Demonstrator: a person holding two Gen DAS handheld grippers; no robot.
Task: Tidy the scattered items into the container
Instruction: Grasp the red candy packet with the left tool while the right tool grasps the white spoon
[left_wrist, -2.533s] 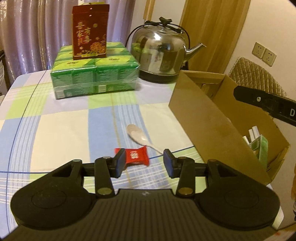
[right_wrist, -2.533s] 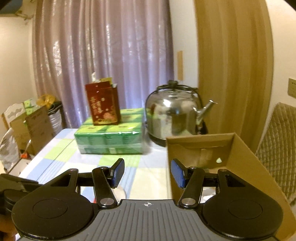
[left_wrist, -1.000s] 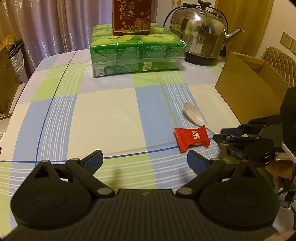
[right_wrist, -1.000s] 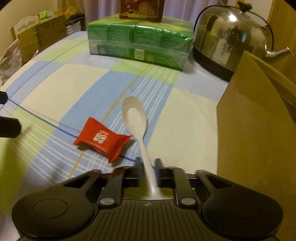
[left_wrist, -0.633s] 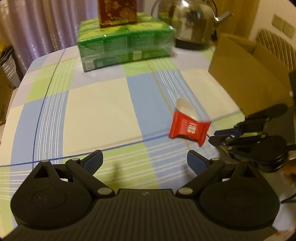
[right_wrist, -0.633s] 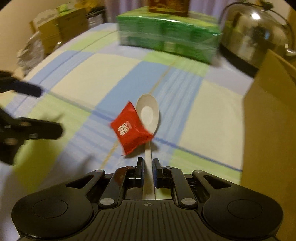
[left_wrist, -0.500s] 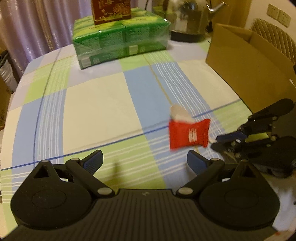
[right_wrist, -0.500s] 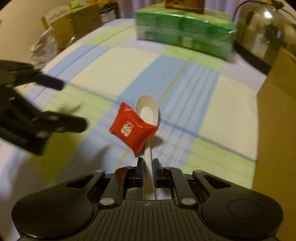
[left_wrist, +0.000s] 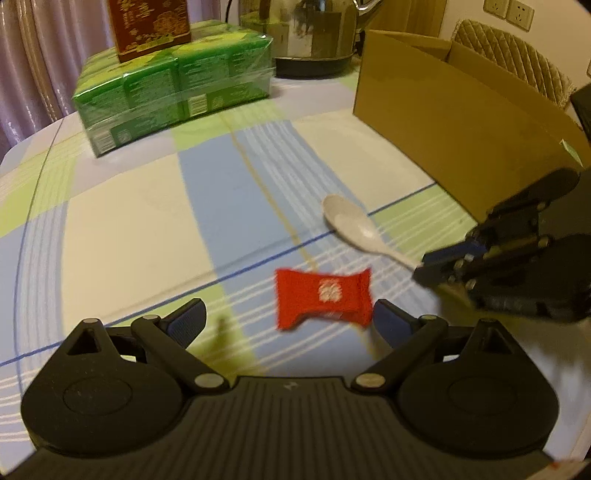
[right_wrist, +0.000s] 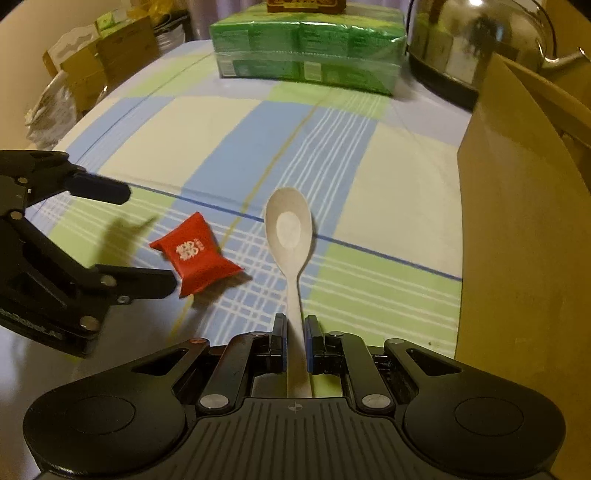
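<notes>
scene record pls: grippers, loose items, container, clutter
left gripper: open, red packet lying between its fingers
right gripper: shut on white spoon handle
container: cardboard box, open top, right of the spoon
clutter: green tissue pack, steel kettle, at the table's far end
surface: checked tablecloth

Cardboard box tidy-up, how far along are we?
Done: the brown cardboard box shows a green item's corner inside. In hand: right tool clamps the white plastic spoon. Left: red candy packet on the table, between the open left tool's fingers.
</notes>
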